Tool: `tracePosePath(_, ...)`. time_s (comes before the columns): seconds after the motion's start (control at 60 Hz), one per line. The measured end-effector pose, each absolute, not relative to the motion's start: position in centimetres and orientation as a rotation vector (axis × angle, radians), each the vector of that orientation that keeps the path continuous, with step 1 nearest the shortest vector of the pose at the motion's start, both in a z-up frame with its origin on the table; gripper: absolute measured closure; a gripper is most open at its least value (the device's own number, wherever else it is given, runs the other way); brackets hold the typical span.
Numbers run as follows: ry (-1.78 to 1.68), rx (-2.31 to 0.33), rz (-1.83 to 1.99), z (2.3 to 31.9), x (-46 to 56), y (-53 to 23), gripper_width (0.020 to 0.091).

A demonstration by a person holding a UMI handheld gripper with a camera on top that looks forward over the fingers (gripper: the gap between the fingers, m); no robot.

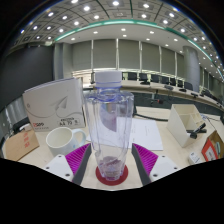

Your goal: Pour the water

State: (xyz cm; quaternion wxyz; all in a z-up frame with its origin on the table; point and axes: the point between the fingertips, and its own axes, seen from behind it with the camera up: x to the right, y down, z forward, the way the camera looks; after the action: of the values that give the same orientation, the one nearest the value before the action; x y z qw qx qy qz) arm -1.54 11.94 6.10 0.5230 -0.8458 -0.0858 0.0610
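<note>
Two dark fingers (84,163) with bright magenta pads, white panels along their outer faces.

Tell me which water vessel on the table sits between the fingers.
The clear plastic bottle, upright with a white cap, stands between the fingers. The white mug sits apart, beside the bottle and beyond the fingers.

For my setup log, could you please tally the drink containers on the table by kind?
Clear plastic bottle, between the tool's pink pads: 1
White cup, beside the bottle: 1
Total: 2
</note>
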Motion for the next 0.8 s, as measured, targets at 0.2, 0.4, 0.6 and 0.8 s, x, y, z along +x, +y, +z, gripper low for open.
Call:
tracePosePath(0.2, -0.102, -2.127, 0.060, 8.1, -0.4, 7.5, 0.0245)
tracePosePath(0.4, -0.034, -2.192, -0.039, 13.9, -2.5, -1.7, 0.0244)
tracePosePath(0.6, -0.002, -2.223, -0.111, 18.9, -7.0, -12.9, 0.0242)
tracePosePath(0.8, 0.033, -2.248, -0.130, 21.0, -11.1, -20.6, 0.0244)
